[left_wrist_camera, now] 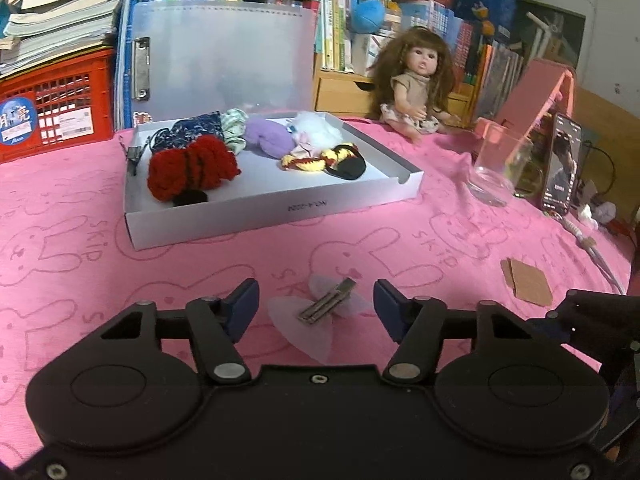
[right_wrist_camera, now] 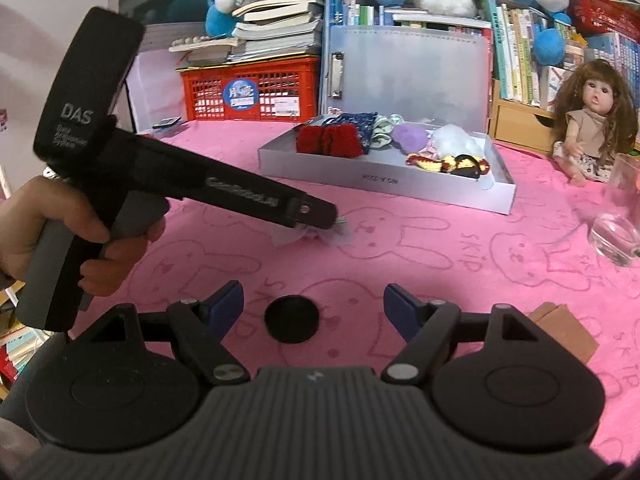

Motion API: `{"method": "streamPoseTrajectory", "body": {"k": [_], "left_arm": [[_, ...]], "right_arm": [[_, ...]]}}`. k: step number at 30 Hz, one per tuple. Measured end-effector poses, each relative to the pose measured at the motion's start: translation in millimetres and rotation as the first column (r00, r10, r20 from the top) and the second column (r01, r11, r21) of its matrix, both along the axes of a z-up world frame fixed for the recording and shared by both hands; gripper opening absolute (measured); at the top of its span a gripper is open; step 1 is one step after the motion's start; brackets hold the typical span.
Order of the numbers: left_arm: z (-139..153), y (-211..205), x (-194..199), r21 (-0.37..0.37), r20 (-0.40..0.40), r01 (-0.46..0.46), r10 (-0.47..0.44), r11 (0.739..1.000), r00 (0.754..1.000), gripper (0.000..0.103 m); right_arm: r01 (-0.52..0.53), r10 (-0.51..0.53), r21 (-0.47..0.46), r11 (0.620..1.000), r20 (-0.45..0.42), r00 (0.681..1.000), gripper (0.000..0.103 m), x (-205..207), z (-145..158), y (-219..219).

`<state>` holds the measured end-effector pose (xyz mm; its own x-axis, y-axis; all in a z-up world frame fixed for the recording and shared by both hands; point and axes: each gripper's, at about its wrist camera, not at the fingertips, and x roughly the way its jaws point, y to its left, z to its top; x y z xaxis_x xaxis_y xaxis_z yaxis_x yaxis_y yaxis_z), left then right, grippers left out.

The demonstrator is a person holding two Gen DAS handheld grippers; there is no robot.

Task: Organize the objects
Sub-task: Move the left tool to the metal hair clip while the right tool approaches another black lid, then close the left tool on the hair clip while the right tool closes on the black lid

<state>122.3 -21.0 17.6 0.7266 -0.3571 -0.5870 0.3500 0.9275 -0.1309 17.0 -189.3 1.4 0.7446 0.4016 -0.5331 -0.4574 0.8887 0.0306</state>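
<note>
Pink cloth point(left_wrist_camera: 80, 208): hair clip point(left_wrist_camera: 327, 306) between spread left fingers point(left_wrist_camera: 243, 307).

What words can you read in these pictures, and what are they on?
"SKIP": pink bunny blanket.
"DAS": left claw's black handle; smaller lines beneath too blurred.
Grey box: front label upside down, unreadable.
Red crate stickers and book spines: too small.

- Left gripper point(left_wrist_camera: 316, 307) at lower centre, jaws spread wide, around a sheer hair clip point(left_wrist_camera: 320, 312) lying on pink cloth point(left_wrist_camera: 80, 240).
- Grey box point(left_wrist_camera: 272, 204) at centre, holding red point(left_wrist_camera: 192, 166), purple point(left_wrist_camera: 266, 138) and white point(left_wrist_camera: 316, 128) knitted pieces.
- Doll point(left_wrist_camera: 416, 84) seated at upper right, glass point(left_wrist_camera: 498, 170) nearby.
</note>
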Motion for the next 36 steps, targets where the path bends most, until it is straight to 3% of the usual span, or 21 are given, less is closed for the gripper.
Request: {"method": "streamPoseTrajectory", "body": {"k": [7, 15, 19, 29, 36], "left_arm": [[-3, -4, 1, 0.012, -0.010, 0.014, -0.014, 1.000, 1.000, 0.044], [-6, -11, -4, 0.062, 0.008, 0.037, -0.037, 0.997, 0.999, 0.041], [2, -11, -10, 0.078, 0.059, 0.055, -0.059, 0.995, 0.996, 0.042], [4, -24, -13, 0.145, 0.078, 0.126, -0.138, 0.981, 0.987, 0.040], [-4, -26, -5, 0.157, 0.051, 0.117, -0.126, 0.981, 0.991, 0.027]], "right_arm": [[-0.017, 0.017, 0.015, 1.000, 0.000, 1.000, 0.082, -2, -4, 4], [-0.014, 0.014, 0.020, 1.000, -0.011, 1.000, 0.075, -1, -7, 6], [-0.009, 0.010, 0.023, 1.000, -0.015, 1.000, 0.073, -1, -9, 6], [-0.006, 0.007, 0.021, 1.000, -0.024, 1.000, 0.054, -1, -10, 7], [-0.003, 0.003, 0.023, 1.000, -0.023, 1.000, 0.045, -2, -11, 7]]}}
